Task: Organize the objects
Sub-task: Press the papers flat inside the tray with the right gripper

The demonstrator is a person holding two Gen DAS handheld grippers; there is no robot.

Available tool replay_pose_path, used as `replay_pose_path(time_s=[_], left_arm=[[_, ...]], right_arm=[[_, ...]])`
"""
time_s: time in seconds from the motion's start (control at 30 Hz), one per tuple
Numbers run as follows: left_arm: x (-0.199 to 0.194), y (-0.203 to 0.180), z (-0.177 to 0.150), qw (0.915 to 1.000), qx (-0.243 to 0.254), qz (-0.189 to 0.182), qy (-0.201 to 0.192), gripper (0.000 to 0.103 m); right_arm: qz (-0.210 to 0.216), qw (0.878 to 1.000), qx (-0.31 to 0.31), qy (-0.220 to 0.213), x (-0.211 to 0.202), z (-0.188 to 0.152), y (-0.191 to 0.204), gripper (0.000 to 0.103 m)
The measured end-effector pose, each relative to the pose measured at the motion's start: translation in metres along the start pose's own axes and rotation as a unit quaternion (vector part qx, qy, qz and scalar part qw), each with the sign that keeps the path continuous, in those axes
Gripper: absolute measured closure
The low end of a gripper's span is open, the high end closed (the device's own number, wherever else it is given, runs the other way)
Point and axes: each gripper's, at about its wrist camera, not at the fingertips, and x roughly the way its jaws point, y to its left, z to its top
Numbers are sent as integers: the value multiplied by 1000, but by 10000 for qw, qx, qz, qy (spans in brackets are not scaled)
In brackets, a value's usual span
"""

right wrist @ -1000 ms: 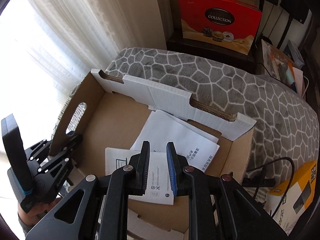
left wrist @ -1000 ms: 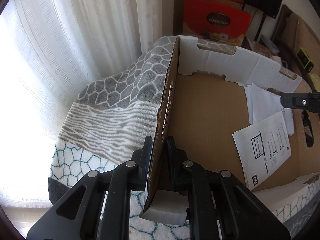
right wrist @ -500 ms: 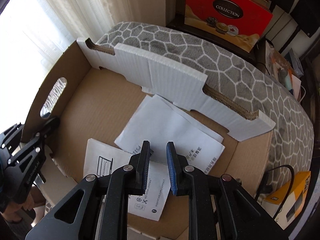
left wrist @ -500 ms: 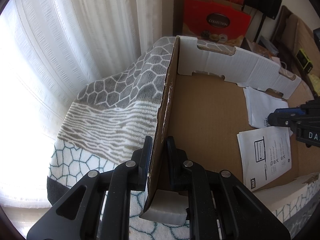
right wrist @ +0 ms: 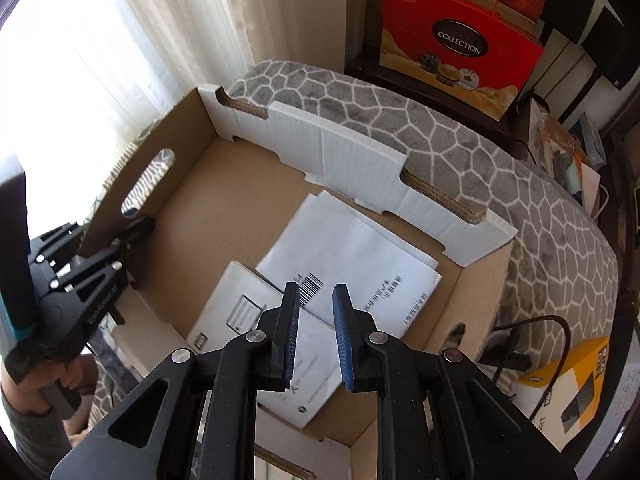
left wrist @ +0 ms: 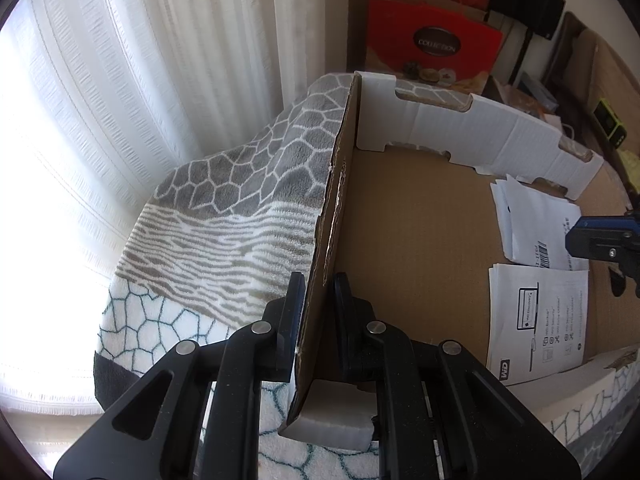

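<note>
My left gripper (left wrist: 318,300) is clamped on the side wall of the cardboard box (left wrist: 416,240), one pad outside and one inside, the brown panel pinched upright between them near its lower corner. From my right wrist view that same gripper shows at the box's left wall, just under the oval handle cut-out (right wrist: 146,182), with my hand (right wrist: 52,376) wrapped round its grip. The box sits on a grey blanket (right wrist: 460,152) with a white honeycomb pattern, its far wall lined with white corrugated board (right wrist: 352,160). My right gripper (right wrist: 316,320) hangs over the box's open top, pointing steeply down, its jaws parted by a narrow gap and nothing caught between them; the blue pads are bare. Directly under it, on the box floor toward the near right corner, lie the papers: a white folded sheet (right wrist: 352,248) with a barcode and some printed text, overlapping a printed leaflet (right wrist: 248,320) that reaches toward the near wall. The papers lie flat, untouched by either gripper. Beyond the blanket a red gift bag (right wrist: 460,44) stands by the curtain (right wrist: 140,40), and a yellow carton (right wrist: 576,384) sits off the box's right side beside a black cable (right wrist: 528,324).
</note>
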Motion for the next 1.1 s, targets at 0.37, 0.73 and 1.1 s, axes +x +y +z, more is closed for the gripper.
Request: replay_pose_path(time_s=[0.37, 0.73, 1.1], left_arm=[[0, 0, -1, 10000, -41, -47, 11, 90], [0, 0, -1, 10000, -45, -46, 14, 90], [0, 0, -1, 10000, -49, -50, 14, 90]], right_arm=[[26, 9997, -171, 173, 40, 18, 33, 67], [-523, 9958, -696, 292, 43, 5, 44, 66], [-131, 9992, -372, 86, 13, 0, 17, 66]])
